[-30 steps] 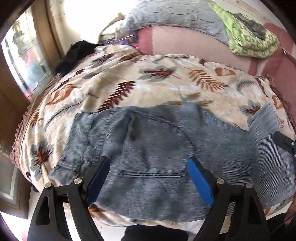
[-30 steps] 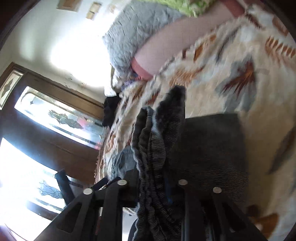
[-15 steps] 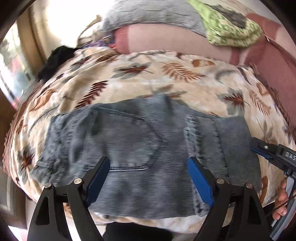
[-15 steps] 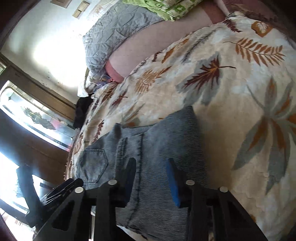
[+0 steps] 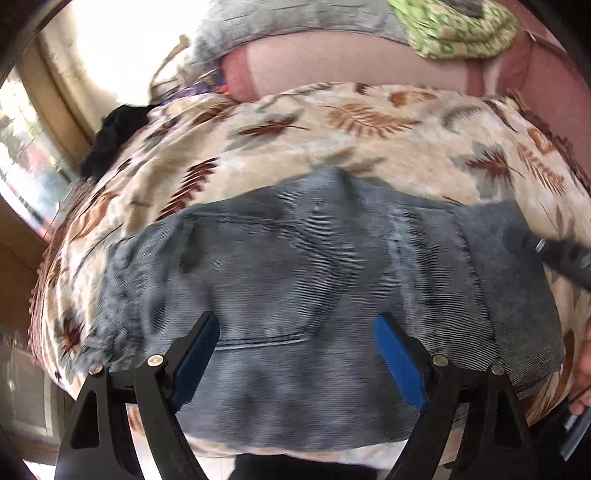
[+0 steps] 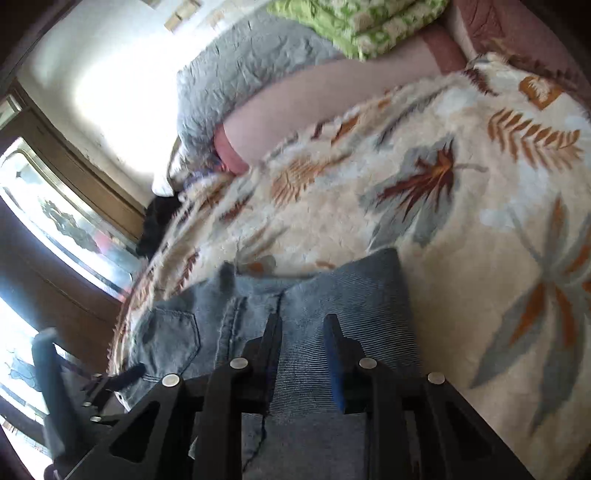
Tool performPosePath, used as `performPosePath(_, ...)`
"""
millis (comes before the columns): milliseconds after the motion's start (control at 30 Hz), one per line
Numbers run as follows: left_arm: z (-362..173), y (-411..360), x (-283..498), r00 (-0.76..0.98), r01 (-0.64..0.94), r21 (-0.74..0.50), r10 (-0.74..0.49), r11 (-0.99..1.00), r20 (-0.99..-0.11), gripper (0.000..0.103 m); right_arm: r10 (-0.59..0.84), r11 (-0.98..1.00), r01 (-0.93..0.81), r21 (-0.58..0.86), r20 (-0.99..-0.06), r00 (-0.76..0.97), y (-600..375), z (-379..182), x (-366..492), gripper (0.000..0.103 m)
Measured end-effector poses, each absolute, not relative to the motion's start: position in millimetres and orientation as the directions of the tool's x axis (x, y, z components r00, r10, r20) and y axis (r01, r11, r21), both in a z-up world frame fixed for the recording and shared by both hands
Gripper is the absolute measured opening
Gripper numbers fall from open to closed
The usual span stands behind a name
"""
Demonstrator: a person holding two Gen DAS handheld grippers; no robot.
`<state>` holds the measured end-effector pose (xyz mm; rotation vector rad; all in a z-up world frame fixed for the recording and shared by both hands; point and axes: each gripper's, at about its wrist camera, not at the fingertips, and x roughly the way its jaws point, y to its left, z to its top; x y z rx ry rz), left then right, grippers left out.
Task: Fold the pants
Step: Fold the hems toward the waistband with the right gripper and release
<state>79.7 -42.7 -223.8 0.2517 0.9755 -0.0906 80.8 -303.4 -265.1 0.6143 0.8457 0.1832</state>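
Note:
Grey-blue denim pants (image 5: 314,288) lie folded flat near the front edge of a bed, back pocket facing up. My left gripper (image 5: 295,354) is open and empty, its blue pads hovering over the pocket area. The pants also show in the right wrist view (image 6: 332,295). My right gripper (image 6: 303,339) is partly open and empty, just above the right end of the folded stack. It shows as a dark bar at the right edge of the left wrist view (image 5: 561,254).
The bed carries a cream blanket with brown and grey leaves (image 5: 332,147). Behind it are a pink bolster (image 5: 351,66), a grey quilt (image 6: 251,66) and a green folded blanket (image 5: 458,29). A dark garment (image 5: 114,136) lies at the far left by a window.
The right gripper laid the raised pant fabric down onto the stack and let go of it. The pants now lie flat and folded. The left gripper stayed open above them.

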Motion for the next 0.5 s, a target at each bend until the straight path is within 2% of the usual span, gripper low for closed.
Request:
performPosePath(67,-218,-13,78,0.563,0.137,0.164,0.059,0.977,-0.824,0.087,0.351,0.854,0.136,0.503,-0.748,0.564,-286,-287,96,0.027)
performPosePath(133,-210,24,71,0.579,0.072,0.164,0.093,0.984,-0.81,0.087,0.294,0.887,0.125,0.444,-0.753,0.589,-274,-282,95,0.027)
performPosePath(333,-204,145,34,0.617,-0.127,0.21,0.243,0.969,-0.749,0.087,0.381,0.905,-0.142,0.401,-0.612,0.693,-230,-243,56,0.027)
performPosePath(400,-208,178,24,0.602,-0.162,0.174,0.237,0.971,-0.762,0.087,0.421,0.896,-0.22,0.386,-0.579,0.698,-212,-237,44,0.027)
performPosePath(500,-218,213,18,0.572,-0.207,0.044,0.157,0.977,-0.805,0.087,0.462,0.883,-0.298,0.364,-0.552,0.695,-187,-233,30,0.027)
